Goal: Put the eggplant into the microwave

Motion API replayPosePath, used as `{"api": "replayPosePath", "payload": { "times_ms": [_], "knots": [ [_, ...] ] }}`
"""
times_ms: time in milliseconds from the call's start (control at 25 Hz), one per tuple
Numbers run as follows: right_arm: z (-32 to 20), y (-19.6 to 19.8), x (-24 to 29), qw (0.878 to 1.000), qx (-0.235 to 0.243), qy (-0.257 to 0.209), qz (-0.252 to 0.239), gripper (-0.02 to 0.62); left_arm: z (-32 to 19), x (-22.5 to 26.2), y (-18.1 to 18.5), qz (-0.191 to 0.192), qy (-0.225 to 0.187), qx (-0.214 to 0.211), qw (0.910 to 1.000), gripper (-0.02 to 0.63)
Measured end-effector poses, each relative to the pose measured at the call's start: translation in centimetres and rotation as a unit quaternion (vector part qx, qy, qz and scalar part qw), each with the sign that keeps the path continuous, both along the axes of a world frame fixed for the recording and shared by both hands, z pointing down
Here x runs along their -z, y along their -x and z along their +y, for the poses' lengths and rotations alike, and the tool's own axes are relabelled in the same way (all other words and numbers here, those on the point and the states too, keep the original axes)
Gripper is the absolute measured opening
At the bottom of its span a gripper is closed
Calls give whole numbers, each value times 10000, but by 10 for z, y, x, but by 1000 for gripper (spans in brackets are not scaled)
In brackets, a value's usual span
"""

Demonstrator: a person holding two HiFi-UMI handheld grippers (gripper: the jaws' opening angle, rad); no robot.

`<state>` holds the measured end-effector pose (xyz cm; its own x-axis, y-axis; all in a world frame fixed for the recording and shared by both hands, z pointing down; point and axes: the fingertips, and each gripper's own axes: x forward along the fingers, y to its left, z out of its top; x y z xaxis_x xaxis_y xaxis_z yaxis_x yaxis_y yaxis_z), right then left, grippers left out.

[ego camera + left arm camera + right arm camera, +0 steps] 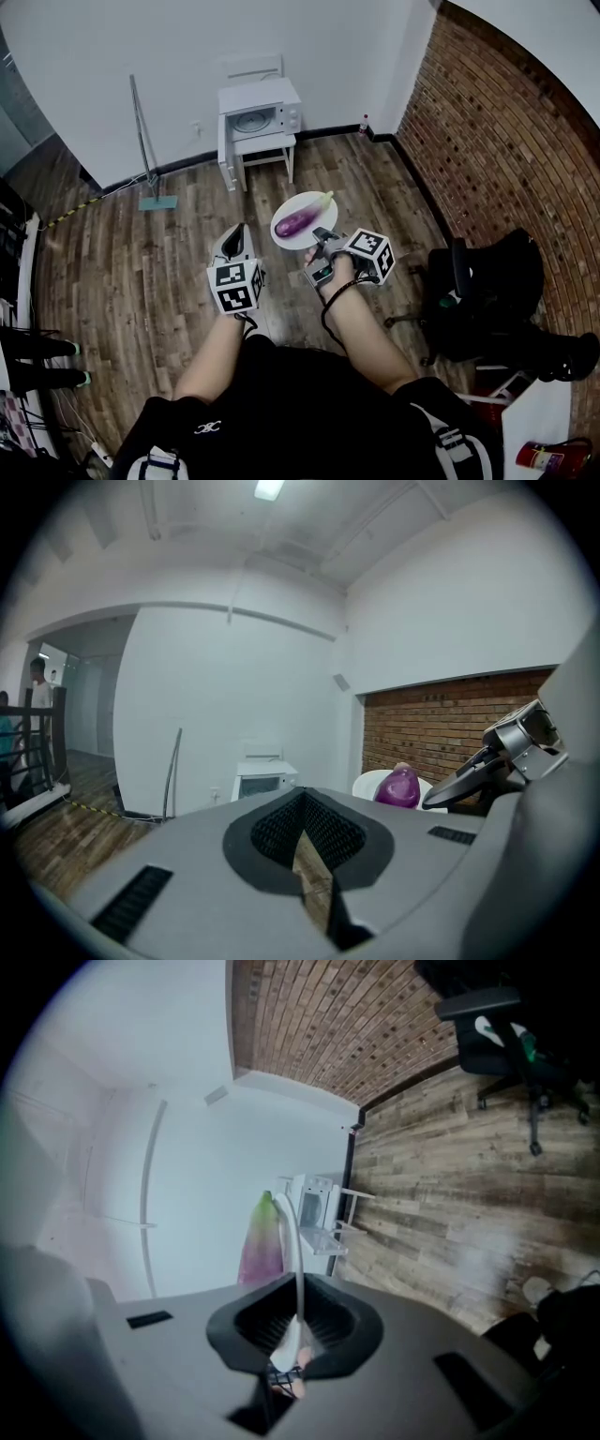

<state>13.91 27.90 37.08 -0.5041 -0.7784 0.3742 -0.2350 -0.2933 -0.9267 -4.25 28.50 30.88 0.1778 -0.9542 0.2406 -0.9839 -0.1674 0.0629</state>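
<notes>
A purple eggplant [298,221] with a green stem lies on a white plate [281,208], held above the wooden floor. My right gripper [317,234] is shut on the plate's near rim. In the right gripper view the plate [298,1251] stands edge-on between the jaws [298,1335], and the eggplant [258,1246] shows left of it. My left gripper [236,230] hangs beside the plate's left, shut and empty [305,836]. A white microwave [265,119] sits on a small white stand by the far wall, its door closed. The left gripper view shows the eggplant [400,787] and the microwave [262,782].
A long-handled mop [145,141] leans on the white wall left of the microwave. A brick wall [487,122] runs along the right. A black office chair [478,291] stands at the right, and a small bottle [364,124] sits in the far corner. A person [37,682] stands far left.
</notes>
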Motion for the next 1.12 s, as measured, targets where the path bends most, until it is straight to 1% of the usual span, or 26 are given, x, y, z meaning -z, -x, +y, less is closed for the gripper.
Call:
{"api": "replayPosePath", "payload": {
  "times_ms": [240,360,480,600,720,920,1120],
  "knots": [
    [-20,1,-1,10000,43,-48,-18,26,-18,-4,-2,2,-12,-5,10000,-2],
    [-38,6,-6,10000,76,-58,-14,26,-37,-7,1,17,-46,-20,10000,-2],
    [-65,10,-10,9999,100,-50,-5,26,-66,-12,2,-27,-69,-66,10000,-2],
    [-101,15,-12,10000,84,-45,7,26,-105,-15,5,-9,-73,-128,9999,-2],
    [-143,21,-9,10000,56,-50,41,26,-151,-10,11,31,-169,-189,9997,-2],
    [-212,35,-2,10000,54,-64,47,26,-226,-2,26,-19,-262,-244,9994,-2],
    [-294,58,9,9999,-4,15,100,26,-313,4,54,-86,-222,-245,9994,-2]
  ]
}}
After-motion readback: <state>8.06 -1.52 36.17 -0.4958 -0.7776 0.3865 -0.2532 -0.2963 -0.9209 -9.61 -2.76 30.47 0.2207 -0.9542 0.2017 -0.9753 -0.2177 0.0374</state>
